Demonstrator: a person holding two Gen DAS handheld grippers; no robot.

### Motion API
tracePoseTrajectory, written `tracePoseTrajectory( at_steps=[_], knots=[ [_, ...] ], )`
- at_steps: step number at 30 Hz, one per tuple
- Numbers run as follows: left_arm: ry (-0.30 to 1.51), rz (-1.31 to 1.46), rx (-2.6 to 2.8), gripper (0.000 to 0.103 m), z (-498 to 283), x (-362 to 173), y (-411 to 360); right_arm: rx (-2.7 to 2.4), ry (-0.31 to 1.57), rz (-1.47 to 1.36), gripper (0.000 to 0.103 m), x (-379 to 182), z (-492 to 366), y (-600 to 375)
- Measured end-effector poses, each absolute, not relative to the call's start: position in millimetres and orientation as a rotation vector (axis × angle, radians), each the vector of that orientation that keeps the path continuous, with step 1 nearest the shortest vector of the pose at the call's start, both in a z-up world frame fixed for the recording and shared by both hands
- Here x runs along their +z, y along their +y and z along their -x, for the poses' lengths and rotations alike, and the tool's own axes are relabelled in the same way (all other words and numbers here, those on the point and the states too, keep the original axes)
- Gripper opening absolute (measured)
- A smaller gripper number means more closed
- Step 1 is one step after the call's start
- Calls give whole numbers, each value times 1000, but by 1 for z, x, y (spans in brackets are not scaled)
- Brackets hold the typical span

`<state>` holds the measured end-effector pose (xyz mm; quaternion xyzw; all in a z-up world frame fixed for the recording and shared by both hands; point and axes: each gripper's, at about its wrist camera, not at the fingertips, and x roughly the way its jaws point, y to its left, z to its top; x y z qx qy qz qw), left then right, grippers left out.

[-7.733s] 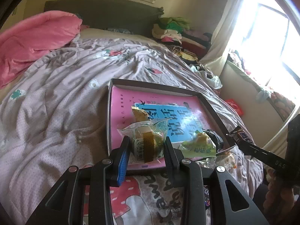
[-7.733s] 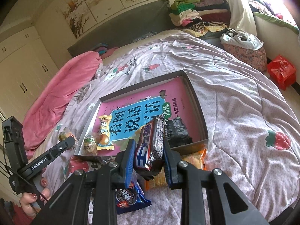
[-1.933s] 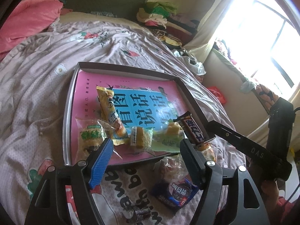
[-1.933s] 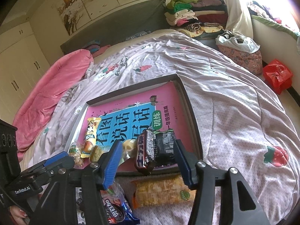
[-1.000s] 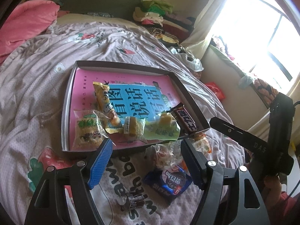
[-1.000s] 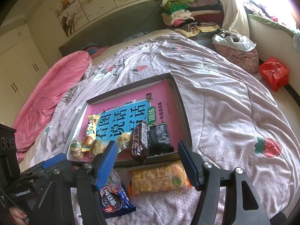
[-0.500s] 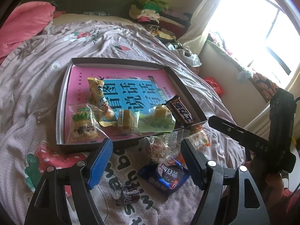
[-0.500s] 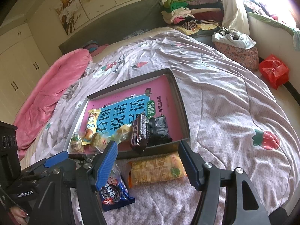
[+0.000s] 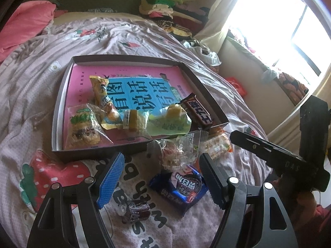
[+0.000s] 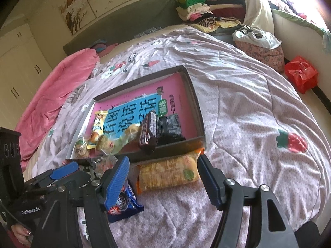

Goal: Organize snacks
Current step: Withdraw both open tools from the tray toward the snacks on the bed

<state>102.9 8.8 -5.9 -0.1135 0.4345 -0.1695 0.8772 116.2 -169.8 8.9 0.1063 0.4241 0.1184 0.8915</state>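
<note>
A shallow dark box [image 9: 62,95] with a pink and blue floor lies on the bed; it also shows in the right wrist view [image 10: 199,111]. Inside are several snacks, among them a yellow packet [image 9: 102,95], a clear biscuit bag [image 9: 82,127], a green pack [image 9: 169,124] and a brown chocolate bar [image 9: 197,110] [image 10: 148,130]. On the quilt before the box lie a blue cookie pack [image 9: 180,188] [image 10: 122,203], a clear bag [image 9: 178,153], a small dark candy [image 9: 136,208] and an orange cracker pack [image 10: 167,174]. My left gripper [image 9: 161,184] is open above the blue pack. My right gripper [image 10: 163,179] is open around the cracker pack.
A pink duvet [image 10: 51,95] lies at the bed's left. Folded clothes [image 10: 198,10] are piled by the headboard. A red bag [image 10: 301,76] sits on the floor at right. The window [image 9: 289,20] is bright. The right gripper's body [image 9: 289,159] stands at the right of the left wrist view.
Both grippers let go of their snacks into the box, opened and drew back toward the near edge. The loose packs on the quilt have come between the fingers.
</note>
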Motion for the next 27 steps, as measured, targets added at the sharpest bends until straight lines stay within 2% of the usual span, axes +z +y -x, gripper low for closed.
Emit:
tracePoseTrajectory(
  at_steps=[18, 27],
  knots=[
    [942, 218, -350, 76, -105, -22, 2, 246, 1017, -332, 68, -36, -118, -172],
    [953, 218, -352, 76, -110, -29, -1, 231, 1018, -425, 68, -45, -132, -180]
  ],
)
